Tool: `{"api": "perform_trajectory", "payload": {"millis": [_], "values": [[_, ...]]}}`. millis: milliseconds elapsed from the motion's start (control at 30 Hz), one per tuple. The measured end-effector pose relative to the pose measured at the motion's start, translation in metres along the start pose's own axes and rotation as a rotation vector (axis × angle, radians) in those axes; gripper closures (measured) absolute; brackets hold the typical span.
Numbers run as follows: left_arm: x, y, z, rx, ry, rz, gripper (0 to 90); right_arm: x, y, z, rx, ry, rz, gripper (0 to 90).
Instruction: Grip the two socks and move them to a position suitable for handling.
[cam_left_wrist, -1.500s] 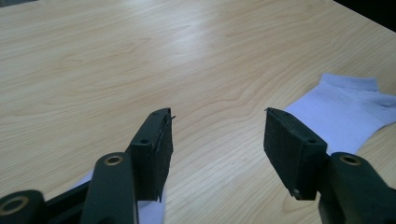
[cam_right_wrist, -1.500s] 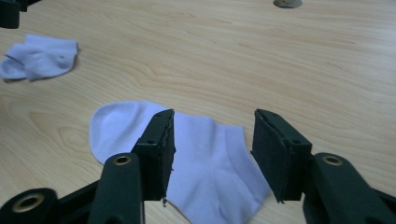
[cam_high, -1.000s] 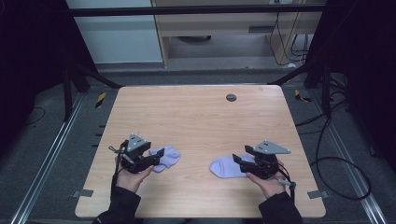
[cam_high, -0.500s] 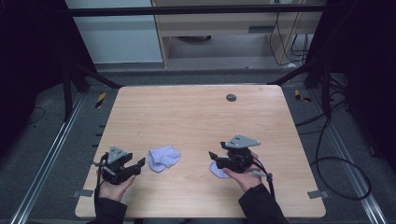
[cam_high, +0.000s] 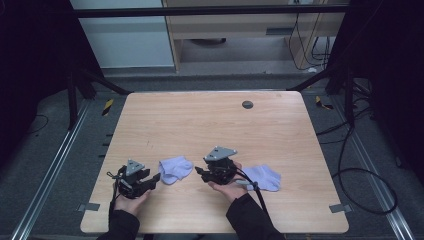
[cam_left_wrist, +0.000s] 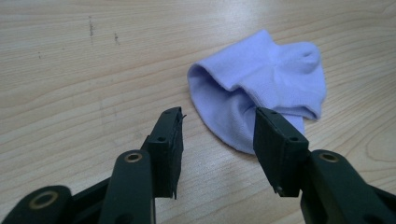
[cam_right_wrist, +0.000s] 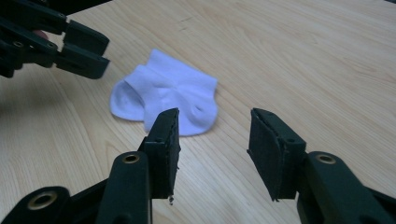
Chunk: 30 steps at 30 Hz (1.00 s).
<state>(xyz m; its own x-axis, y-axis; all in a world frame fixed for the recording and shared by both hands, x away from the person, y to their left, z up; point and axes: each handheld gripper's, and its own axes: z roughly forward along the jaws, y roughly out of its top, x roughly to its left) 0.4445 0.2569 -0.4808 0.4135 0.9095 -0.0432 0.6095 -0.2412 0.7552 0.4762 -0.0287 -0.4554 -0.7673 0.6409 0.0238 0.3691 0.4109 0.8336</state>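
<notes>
Two pale lilac ankle socks lie flat on the wooden table (cam_high: 210, 120). The left sock (cam_high: 176, 169) (cam_left_wrist: 261, 88) (cam_right_wrist: 166, 93) sits between the two grippers. My left gripper (cam_high: 156, 178) (cam_left_wrist: 217, 126) rests low at the front left, jaws apart, tips just short of that sock's cuff. My right gripper (cam_high: 199, 172) (cam_right_wrist: 212, 130) points left at the same sock from the other side, a short gap away. Both pairs of jaws have just been closing, with nothing between them. The right sock (cam_high: 262, 177) lies behind the right hand, under its cable.
A small dark round disc (cam_high: 247, 104) is set in the table near its far edge. The left gripper (cam_right_wrist: 60, 42) shows at the upper left of the right gripper view. Floor rails and cables run along both sides of the table.
The right gripper has left the right sock and moved left toward the left sock. The left gripper has drawn back from the left sock toward the front edge and sunk lower.
</notes>
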Motion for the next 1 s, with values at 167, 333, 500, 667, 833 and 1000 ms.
{"api": "perform_trajectory", "payload": {"millis": [167, 333, 500, 667, 833, 1000], "values": [[-0.004, 0.001, 0.005, 0.001, -0.004, 0.025, 52.6, 0.01, 0.003, 0.022, 0.03, 0.021, -0.009, 58.5], [-0.008, 0.002, 0.012, 0.01, -0.008, 0.048, 52.4, 0.017, 0.0, 0.043, 0.066, 0.047, -0.01, 61.4], [-0.011, -0.001, 0.017, 0.036, -0.013, 0.061, 53.1, 0.024, -0.002, 0.061, 0.097, 0.061, -0.011, 62.6], [-0.012, -0.002, 0.02, 0.065, -0.021, 0.08, 58.2, 0.032, -0.003, 0.074, 0.119, 0.074, -0.035, 65.1], [-0.012, -0.003, 0.022, 0.071, -0.04, 0.067, 64.4, 0.036, -0.004, 0.081, 0.141, 0.078, -0.039, 74.0], [-0.012, -0.002, 0.022, 0.074, -0.053, 0.062, 73.6, 0.035, -0.002, 0.082, 0.154, 0.072, -0.024, 83.8]]}}
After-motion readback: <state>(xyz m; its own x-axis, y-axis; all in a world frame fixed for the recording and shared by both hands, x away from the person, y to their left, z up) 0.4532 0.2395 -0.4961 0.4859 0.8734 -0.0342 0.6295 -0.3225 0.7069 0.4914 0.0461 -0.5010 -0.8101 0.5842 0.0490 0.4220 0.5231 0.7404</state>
